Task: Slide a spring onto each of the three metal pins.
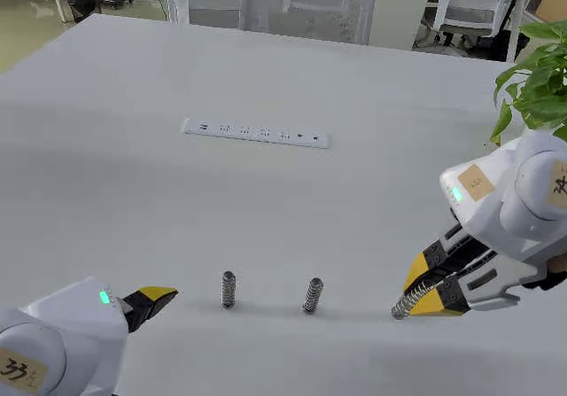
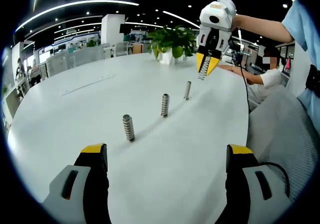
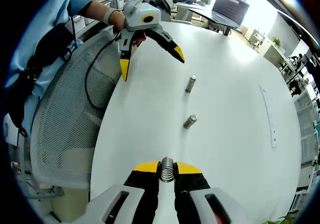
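Springs number three. Two stand upright on pins on the white counter: in the head view the left spring and the middle spring are side by side, near each other but apart. The third spring is clenched between the yellow-tipped jaws of the right hand-held gripper. It is gripped near its upper end, and its free end slants down toward the counter at the right end of the row.

Pins also number three, in one straight line in the left gripper view. The two nearer ones are wrapped in coils. The farthest is a bare pin, smooth and upright. The right hand-held gripper hangs in the air above and just past this pin, and the spring it holds is apart from the pin's top.

There are two hand-held grippers. The left hand-held gripper is released, its two jaws spread wide with nothing between them. It sits low at the near edge of the counter, left of the row and well apart from the nearest pin. In the right gripper view its jaws gape open above a mesh chair.

One white power strip lies flat farther back on the counter, well apart from the pins. One leafy plant shows at the right edge of the head view.
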A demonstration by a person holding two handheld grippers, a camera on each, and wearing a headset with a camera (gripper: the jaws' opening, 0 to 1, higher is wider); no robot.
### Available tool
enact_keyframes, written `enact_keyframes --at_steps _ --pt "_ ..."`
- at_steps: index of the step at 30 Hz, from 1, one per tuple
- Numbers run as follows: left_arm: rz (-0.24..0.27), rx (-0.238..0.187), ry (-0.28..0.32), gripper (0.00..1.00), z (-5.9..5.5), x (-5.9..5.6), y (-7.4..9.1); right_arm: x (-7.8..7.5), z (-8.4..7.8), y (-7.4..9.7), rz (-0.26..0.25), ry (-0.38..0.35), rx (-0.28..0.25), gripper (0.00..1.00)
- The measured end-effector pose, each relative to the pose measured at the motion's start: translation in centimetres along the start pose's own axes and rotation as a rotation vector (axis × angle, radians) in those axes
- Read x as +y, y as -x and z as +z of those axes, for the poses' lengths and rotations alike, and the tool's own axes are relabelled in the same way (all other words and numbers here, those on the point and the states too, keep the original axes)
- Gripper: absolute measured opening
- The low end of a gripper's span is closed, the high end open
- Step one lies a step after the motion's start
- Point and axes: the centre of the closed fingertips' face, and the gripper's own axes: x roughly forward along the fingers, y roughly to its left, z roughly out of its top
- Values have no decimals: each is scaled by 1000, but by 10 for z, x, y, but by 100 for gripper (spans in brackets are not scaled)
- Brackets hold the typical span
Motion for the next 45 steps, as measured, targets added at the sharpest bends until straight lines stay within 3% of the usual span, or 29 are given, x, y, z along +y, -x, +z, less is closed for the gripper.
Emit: enact_keyframes --at_steps 14,15,18,36,45 --pt "-7 5 6 96 -2 1 2 -23 -16 2 -2 27 89 7" --pt "-6 6 5 96 -2 2 2 -32 -19 0 1 33 100 8" --pt "-7 6 9 96 -2 2 3 -38 -27 -4 5 47 132 8" --pt "-13 20 30 93 -9 2 3 -42 -44 -21 52 30 164 8" --pt "-13 26 39 91 -11 3 3 -34 -40 -24 56 33 172 8"
